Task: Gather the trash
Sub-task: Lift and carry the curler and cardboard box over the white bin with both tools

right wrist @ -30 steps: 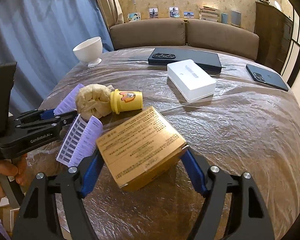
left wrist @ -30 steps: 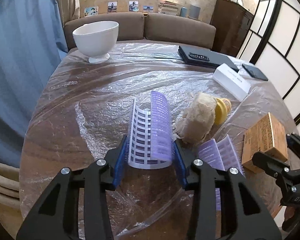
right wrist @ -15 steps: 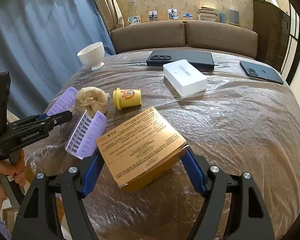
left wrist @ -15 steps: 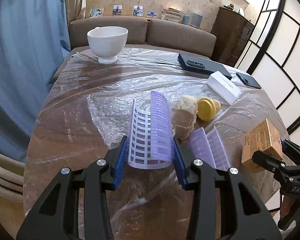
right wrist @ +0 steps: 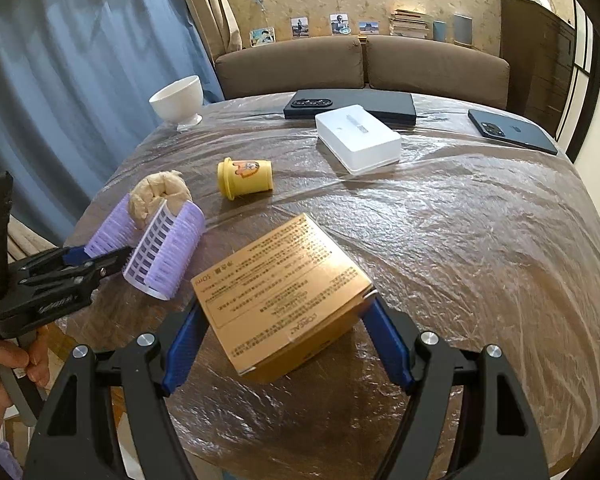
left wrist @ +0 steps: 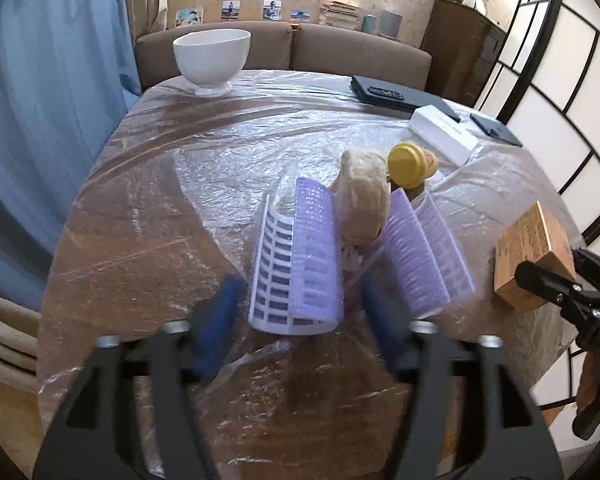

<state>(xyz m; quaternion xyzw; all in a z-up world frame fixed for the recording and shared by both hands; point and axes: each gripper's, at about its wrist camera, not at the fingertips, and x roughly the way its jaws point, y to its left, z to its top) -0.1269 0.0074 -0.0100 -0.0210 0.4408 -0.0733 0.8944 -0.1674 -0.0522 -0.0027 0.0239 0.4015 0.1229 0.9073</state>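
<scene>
Purple-white ribbed curved plastic trash (left wrist: 298, 260)

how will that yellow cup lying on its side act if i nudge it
The yellow cup lies on its side on the plastic-covered table, so it will likely roll, probably curving because one end flares wider. It looks small and thin-walled, so probably light; the wrinkled film may stop it soon.

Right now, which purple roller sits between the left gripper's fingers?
The roller left of the tissue wad, framed by the left gripper; the other roller lies right of the wad.
</scene>
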